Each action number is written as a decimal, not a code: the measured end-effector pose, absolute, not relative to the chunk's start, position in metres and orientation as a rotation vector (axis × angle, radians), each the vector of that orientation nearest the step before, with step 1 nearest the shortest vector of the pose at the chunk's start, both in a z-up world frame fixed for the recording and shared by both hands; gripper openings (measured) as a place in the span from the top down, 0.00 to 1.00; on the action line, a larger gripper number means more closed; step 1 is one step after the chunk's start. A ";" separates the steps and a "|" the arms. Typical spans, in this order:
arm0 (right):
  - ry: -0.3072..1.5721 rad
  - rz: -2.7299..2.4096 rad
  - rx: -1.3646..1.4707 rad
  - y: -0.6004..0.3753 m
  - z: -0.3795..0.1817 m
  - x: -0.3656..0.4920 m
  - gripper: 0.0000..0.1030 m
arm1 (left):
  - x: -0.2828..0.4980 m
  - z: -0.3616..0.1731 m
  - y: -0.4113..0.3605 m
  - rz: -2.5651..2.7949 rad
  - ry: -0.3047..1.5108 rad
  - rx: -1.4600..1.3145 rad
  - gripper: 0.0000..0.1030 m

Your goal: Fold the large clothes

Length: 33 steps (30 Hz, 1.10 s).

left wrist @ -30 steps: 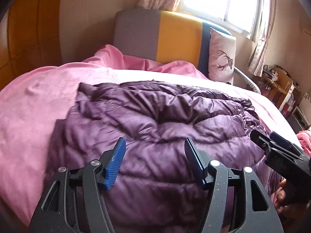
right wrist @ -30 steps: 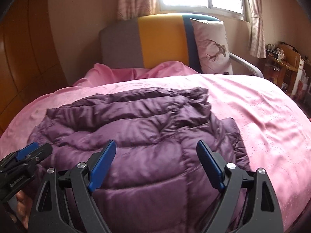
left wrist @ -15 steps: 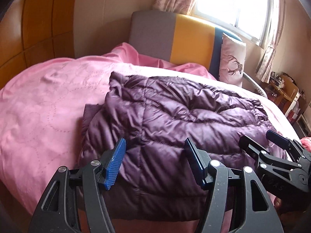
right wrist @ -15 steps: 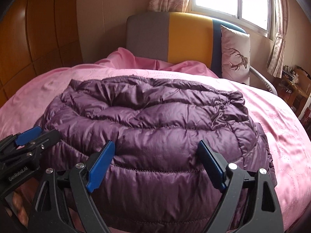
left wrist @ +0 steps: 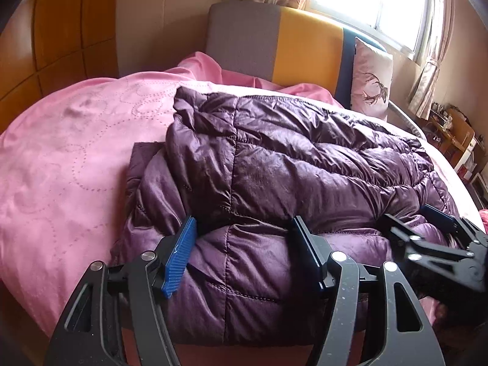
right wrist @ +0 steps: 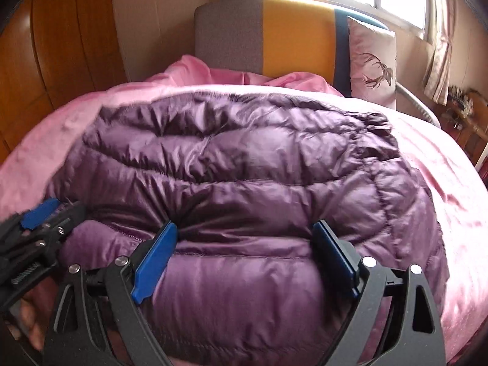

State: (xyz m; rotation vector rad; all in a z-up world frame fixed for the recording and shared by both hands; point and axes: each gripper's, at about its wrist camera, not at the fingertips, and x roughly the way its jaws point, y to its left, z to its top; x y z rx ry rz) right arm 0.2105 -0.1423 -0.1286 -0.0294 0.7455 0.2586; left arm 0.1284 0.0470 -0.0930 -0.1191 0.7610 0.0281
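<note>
A quilted purple down jacket (left wrist: 289, 158) (right wrist: 244, 167) lies folded into a thick bundle on the pink bed cover (left wrist: 61, 167) (right wrist: 442, 167). My left gripper (left wrist: 244, 228) grips the bundle's near edge left of centre, its blue pads pressed into the puffy fabric. My right gripper (right wrist: 244, 228) straddles the same edge further right. Its jaws are opening wide, with jacket fabric bulging between them. Each gripper also shows in the other's view: the right gripper (left wrist: 408, 216) at the right, the left gripper (right wrist: 58, 210) at the left, above a hand (right wrist: 30, 320).
A grey, yellow and blue headboard (left wrist: 274, 45) stands at the bed's far end with a deer-print pillow (left wrist: 370, 88) leaning on it. Wooden wardrobe panels (left wrist: 61, 30) line the left wall. A cluttered desk (left wrist: 457, 134) sits at the far right under the curtained window.
Both grippers have drawn back and sunk toward the near edge of the bed, so the jacket's near fold now sits between their jaws. The right jaws have spread wider.
</note>
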 end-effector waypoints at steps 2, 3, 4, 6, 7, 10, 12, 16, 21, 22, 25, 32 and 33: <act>0.725 0.253 0.018 -0.160 -0.119 0.205 0.09 | 0.126 -0.088 0.047 0.029 0.755 -0.123 0.38; 0.720 0.243 0.044 -0.170 -0.116 0.203 0.08 | 0.126 -0.086 0.046 0.029 0.752 -0.123 0.38; 0.716 0.231 0.069 -0.179 -0.112 0.202 0.08 | 0.125 -0.084 0.046 0.028 0.749 -0.122 0.38; 0.710 0.185 0.122 -0.203 -0.108 0.200 0.08 | 0.123 -0.080 0.045 0.025 0.740 -0.119 0.38; 0.708 0.162 0.143 -0.213 -0.107 0.198 0.08 | 0.123 -0.078 0.044 0.023 0.736 -0.119 0.38; 0.708 0.085 0.199 -0.247 -0.108 0.192 0.08 | 0.119 -0.073 0.040 0.014 0.723 -0.111 0.38; 0.718 0.030 0.232 -0.269 -0.111 0.188 0.08 | 0.117 -0.069 0.037 0.004 0.712 -0.105 0.38; 0.744 -0.018 0.320 -0.303 -0.121 0.183 0.08 | 0.117 -0.066 0.036 -0.020 0.701 -0.092 0.38; 0.774 0.003 0.360 -0.313 -0.131 0.179 0.17 | 0.117 -0.066 0.037 -0.028 0.693 -0.074 0.38; 0.783 -0.001 0.351 -0.313 -0.133 0.180 0.19 | 0.118 -0.066 0.039 -0.030 0.696 -0.075 0.38; 0.802 0.019 0.348 -0.312 -0.138 0.182 0.50 | 0.119 -0.065 0.037 -0.058 0.693 -0.079 0.38; 0.817 0.010 0.285 -0.312 -0.142 0.175 0.83 | 0.129 -0.060 0.005 -0.149 0.677 -0.014 0.38; 0.823 0.008 0.283 -0.313 -0.145 0.175 0.84 | 0.133 -0.060 0.001 -0.163 0.681 -0.011 0.38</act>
